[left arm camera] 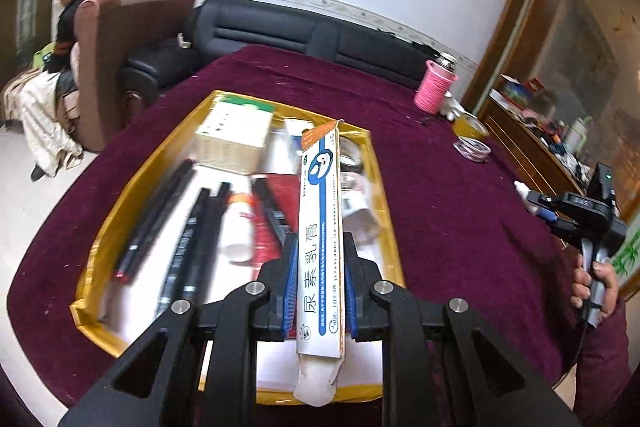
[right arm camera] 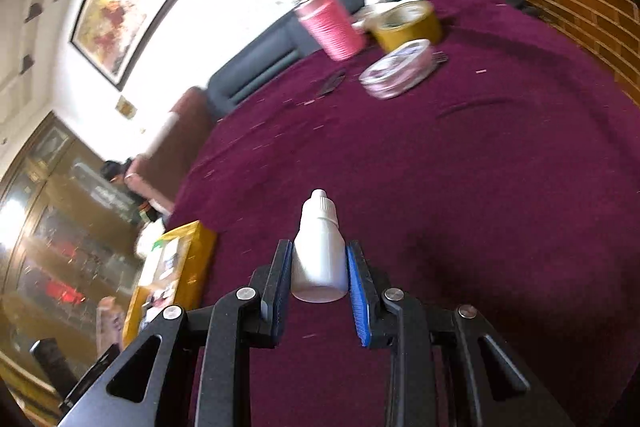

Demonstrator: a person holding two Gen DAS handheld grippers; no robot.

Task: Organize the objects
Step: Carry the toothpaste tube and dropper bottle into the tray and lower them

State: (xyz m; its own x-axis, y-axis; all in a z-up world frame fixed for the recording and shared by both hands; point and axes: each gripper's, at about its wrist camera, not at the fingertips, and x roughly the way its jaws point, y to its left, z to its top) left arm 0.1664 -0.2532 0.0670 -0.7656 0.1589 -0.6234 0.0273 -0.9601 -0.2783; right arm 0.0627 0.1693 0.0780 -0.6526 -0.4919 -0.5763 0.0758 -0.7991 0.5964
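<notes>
My left gripper (left arm camera: 320, 247) is shut on a long white and blue ointment box (left arm camera: 320, 227) with an orange end, held above a yellow tray (left arm camera: 120, 195). The tray holds black pens, a white bottle (left arm camera: 238, 223), a red item and a white carton (left arm camera: 234, 135). My right gripper (right arm camera: 319, 259) is shut on a small white dropper bottle (right arm camera: 319, 251) above the maroon tablecloth (right arm camera: 460, 187). The right gripper also shows at the right edge of the left wrist view (left arm camera: 532, 203), with the tray's corner (right arm camera: 192, 247) to its left.
A pink cup (left arm camera: 434, 87), a yellow tape roll (left arm camera: 470, 127) and a clear round dish (left arm camera: 472, 148) stand at the table's far right. The same cup (right arm camera: 330, 25), tape roll (right arm camera: 406, 25) and dish (right arm camera: 396, 69) appear ahead of the right gripper. A dark sofa (left arm camera: 300, 31) lies beyond.
</notes>
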